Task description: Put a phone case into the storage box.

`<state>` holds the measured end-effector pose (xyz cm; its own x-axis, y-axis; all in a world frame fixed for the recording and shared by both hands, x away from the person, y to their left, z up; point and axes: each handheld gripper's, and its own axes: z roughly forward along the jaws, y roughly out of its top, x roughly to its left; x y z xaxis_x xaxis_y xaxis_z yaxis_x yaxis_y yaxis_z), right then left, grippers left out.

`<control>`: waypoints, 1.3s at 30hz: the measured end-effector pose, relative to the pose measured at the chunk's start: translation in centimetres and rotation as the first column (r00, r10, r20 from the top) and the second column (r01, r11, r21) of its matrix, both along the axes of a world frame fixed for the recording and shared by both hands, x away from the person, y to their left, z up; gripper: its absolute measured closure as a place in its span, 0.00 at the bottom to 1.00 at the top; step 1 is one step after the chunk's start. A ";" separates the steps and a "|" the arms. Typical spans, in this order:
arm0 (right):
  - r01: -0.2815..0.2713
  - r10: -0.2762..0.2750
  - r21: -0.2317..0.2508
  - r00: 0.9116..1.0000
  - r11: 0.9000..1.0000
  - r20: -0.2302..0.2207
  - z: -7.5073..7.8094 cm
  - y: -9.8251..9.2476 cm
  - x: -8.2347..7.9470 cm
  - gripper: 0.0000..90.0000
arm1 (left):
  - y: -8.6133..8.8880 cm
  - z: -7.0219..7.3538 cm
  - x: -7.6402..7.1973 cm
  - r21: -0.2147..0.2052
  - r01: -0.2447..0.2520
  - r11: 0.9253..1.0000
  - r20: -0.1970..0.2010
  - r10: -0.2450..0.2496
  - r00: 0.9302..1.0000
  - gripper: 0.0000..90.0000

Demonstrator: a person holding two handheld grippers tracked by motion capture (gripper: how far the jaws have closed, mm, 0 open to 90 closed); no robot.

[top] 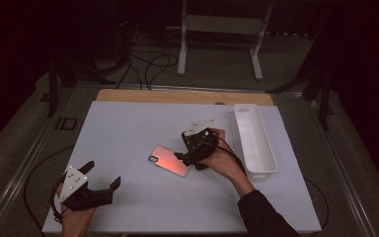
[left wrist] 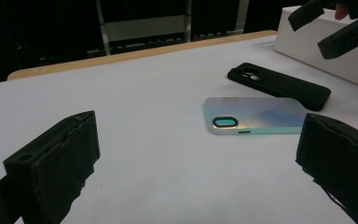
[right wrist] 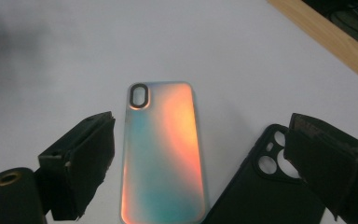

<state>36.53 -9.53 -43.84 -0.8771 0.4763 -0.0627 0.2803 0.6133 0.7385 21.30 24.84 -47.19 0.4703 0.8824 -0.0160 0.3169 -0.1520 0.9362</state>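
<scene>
An iridescent phone case [top: 170, 160] lies back-up in the middle of the white table top [top: 128, 133]. A black phone case [left wrist: 279, 85] lies just beside it, camera cut-outs up. My right gripper [top: 192, 148] hovers open over both cases. In the right gripper view the iridescent case [right wrist: 163, 149] and the black case [right wrist: 261, 191] lie between its spread jaws [right wrist: 205, 158], nothing held. My left gripper [top: 102, 174] rests open near the front left corner, well away from them. The left gripper view has its jaws [left wrist: 198, 158] wide apart, with the iridescent case [left wrist: 256, 115] ahead.
A long white bin [top: 254, 140] stands along the right side of the table, just beyond the right hand; its wall [left wrist: 354, 65] appears behind the right gripper [left wrist: 324, 25]. A wooden strip [top: 182, 96] edges the far side. Cables and a white stand [top: 222, 29] lie on the floor beyond.
</scene>
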 end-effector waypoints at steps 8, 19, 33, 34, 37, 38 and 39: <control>-0.014 0.013 -0.047 1.000 0.999 -0.017 -1.0 0.8 0.4 0.10 | 0.0 0.0 0.0 0.001 0.001 1.000 -0.002 -0.001 1.000 0.00; -0.042 0.038 -0.108 0.999 0.993 -0.037 -2.4 1.9 0.7 0.10 | 0.1 -0.1 0.1 -0.002 -0.002 1.000 -0.003 0.002 1.000 0.00; -0.062 0.050 -0.159 0.996 0.985 -0.078 -4.0 2.7 1.0 0.10 | 0.3 -0.2 0.1 -0.008 -0.011 1.000 -0.006 0.011 1.000 0.00; -0.067 0.054 -0.162 0.995 0.985 -0.082 -4.1 2.8 1.0 0.10 | 0.3 -0.2 0.1 -0.008 -0.011 1.000 -0.006 0.011 1.000 0.00; -0.076 0.061 -0.169 0.994 0.983 -0.091 -4.5 3.0 1.1 0.10 | 0.3 -0.2 0.1 -0.008 -0.012 1.000 -0.006 0.012 1.000 0.00; -0.078 0.062 -0.171 0.994 0.982 -0.094 -4.6 3.1 1.1 0.10 | 0.3 -0.2 0.1 -0.008 -0.012 1.000 -0.006 0.012 1.000 0.00; -0.079 0.063 -0.177 0.993 0.981 -0.096 -4.7 3.1 1.1 0.10 | 0.4 -0.2 0.1 -0.010 -0.012 1.000 -0.007 0.012 1.000 0.00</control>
<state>37.60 -6.40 -48.49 -0.9141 0.4008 -0.0614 0.2913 0.7546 0.5880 21.38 25.20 -47.35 0.4596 0.8877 -0.0276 0.3247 -0.1391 0.9355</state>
